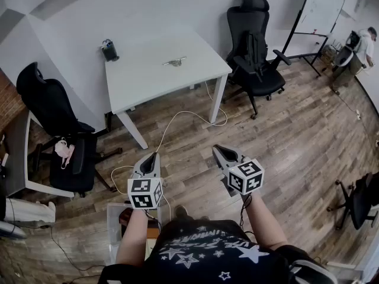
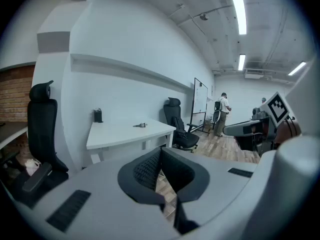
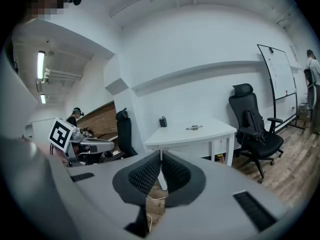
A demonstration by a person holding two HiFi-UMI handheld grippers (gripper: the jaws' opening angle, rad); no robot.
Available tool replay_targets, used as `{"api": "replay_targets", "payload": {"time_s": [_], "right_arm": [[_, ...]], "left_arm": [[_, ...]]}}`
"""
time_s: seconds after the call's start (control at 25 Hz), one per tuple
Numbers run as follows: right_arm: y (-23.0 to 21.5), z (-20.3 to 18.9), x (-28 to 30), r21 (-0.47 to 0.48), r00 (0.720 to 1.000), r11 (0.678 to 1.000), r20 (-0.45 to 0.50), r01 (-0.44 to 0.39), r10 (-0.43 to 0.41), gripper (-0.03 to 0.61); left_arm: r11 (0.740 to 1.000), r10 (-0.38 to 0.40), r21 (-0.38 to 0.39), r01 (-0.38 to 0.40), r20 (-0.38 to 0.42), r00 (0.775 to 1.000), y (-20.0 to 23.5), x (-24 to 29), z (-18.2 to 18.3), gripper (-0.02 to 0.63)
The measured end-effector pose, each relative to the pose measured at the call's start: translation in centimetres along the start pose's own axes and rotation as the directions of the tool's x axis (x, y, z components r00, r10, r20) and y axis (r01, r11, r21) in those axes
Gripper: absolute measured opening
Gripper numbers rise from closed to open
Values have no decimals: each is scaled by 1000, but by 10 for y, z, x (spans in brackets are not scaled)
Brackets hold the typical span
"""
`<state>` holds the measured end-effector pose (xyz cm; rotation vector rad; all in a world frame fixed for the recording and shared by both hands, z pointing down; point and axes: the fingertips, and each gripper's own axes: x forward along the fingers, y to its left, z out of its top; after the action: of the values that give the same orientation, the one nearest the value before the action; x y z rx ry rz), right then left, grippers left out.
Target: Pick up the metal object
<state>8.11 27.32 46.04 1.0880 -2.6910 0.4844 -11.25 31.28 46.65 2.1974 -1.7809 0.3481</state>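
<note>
- Out in front of the person, at about waist height, the left gripper (image 2: 161, 151) has its jaws pressed together, with nothing between them. It hangs in the air over the wooden floor (image 1: 284, 135) and touches nothing.
- Beside it, the right gripper (image 3: 161, 155) is likewise closed tip to tip and empty, held clear of everything.
- Both grippers point towards the white table (image 1: 148, 84), which stands well apart from them across a stretch of floor.
- On the tabletop, near the far edge, lies the metal object (image 1: 174, 61). It is small and flat, alone and untouched.
- At the table's back left corner a small dark thing (image 1: 109, 50) stands upright, well apart from the metal object.
- A white cable (image 1: 177, 120) trails over the floor from beside the table's right leg towards the person.
- One black office chair (image 1: 50, 108) stands left of the table with something pink (image 1: 64, 151) on its seat. A second black chair (image 1: 254, 46) stands to the table's right.
- Past that chair a whiteboard (image 1: 320, 7) stands on its frame, and another person (image 1: 362, 46) stands near it at the far right.
- Low by the person's left arm a see-through box (image 1: 112, 232) sits on the floor. Something dark shows inside it, but I cannot tell what it is.
</note>
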Motion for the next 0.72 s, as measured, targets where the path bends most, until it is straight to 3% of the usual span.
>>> {"api": "replay_targets", "payload": {"time_s": [0.44,0.72], "right_arm": [[10,-4,14,-3,1000,1000,-15,11,-11,48],[9,-11,28,49,999,997,6,54,-54,49]], "left_arm": [[999,-33,12,34,-14,999,10,4,-5,20],[998,-57,-5,57,-20,998,28,8,-12,20]]}}
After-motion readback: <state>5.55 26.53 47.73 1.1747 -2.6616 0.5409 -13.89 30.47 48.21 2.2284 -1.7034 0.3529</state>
